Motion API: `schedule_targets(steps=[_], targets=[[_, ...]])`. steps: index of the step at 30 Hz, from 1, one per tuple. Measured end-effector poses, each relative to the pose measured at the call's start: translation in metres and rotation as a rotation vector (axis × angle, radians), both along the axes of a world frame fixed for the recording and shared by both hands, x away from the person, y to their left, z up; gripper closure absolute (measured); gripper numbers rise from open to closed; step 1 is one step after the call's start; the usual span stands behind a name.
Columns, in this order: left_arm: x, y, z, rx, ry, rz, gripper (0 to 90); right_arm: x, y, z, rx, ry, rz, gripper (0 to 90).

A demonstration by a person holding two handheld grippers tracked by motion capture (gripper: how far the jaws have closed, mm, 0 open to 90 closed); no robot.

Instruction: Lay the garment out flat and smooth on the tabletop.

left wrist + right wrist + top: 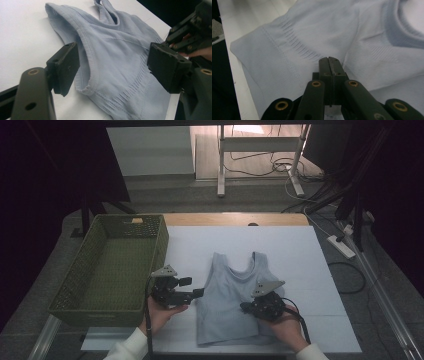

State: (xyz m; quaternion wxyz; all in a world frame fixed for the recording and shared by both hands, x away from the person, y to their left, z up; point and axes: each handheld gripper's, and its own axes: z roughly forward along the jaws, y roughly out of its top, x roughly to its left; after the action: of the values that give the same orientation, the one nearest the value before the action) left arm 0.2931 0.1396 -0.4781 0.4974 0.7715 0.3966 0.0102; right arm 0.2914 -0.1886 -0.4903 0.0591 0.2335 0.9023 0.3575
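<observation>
A pale blue sleeveless top lies flat on the white worktop, neck and straps pointing away from the person, hem toward the near edge. To its left, at the worktop's left side, stands a green woven basket.

The left tongs sit just beside the garment's left edge, held in the person's left hand. In the left gripper view their jaws stand wide apart, one pad over the bare worktop by the armhole seam, the other over the ribbed lower part of the top; the pads press on nothing, and the fabric lies between them, below.

The right tongs rest over the lower right part of the top, carried by the right hand. In the right gripper view the two jaws are pressed flat together, their tips down against the fabric just below a band of ribbing. Whether a fold of cloth is pinched between the pads I cannot tell; no fabric shows rising between them. The side seam and hem corner of the top lie to the left in that view, near the worktop's edge.
</observation>
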Motion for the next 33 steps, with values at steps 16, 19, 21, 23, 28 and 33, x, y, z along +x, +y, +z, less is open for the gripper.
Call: schedule_targets(steps=[16,19,21,23,28,33], targets=[[0.002,-0.005,-0.002,0.012,0.000,0.003,25.8,-0.010,0.006,-0.007,0.029,-0.018,0.047,89.4],[0.004,-0.005,-0.002,0.011,0.003,0.005,25.8,-0.010,0.005,-0.005,0.054,-0.027,0.043,89.3],[0.005,-0.005,-0.003,0.011,0.005,0.006,25.8,-0.010,0.005,-0.004,0.072,-0.036,0.043,89.3],[0.006,-0.005,-0.004,0.010,0.010,0.007,25.9,-0.009,0.004,-0.003,0.086,-0.037,0.042,86.6],[0.006,-0.005,-0.005,0.017,0.010,0.006,25.8,-0.010,0.006,-0.002,0.108,-0.054,0.035,70.8],[0.007,-0.003,-0.005,0.016,0.009,0.013,25.9,-0.013,0.011,0.002,0.138,-0.063,0.051,56.9]])
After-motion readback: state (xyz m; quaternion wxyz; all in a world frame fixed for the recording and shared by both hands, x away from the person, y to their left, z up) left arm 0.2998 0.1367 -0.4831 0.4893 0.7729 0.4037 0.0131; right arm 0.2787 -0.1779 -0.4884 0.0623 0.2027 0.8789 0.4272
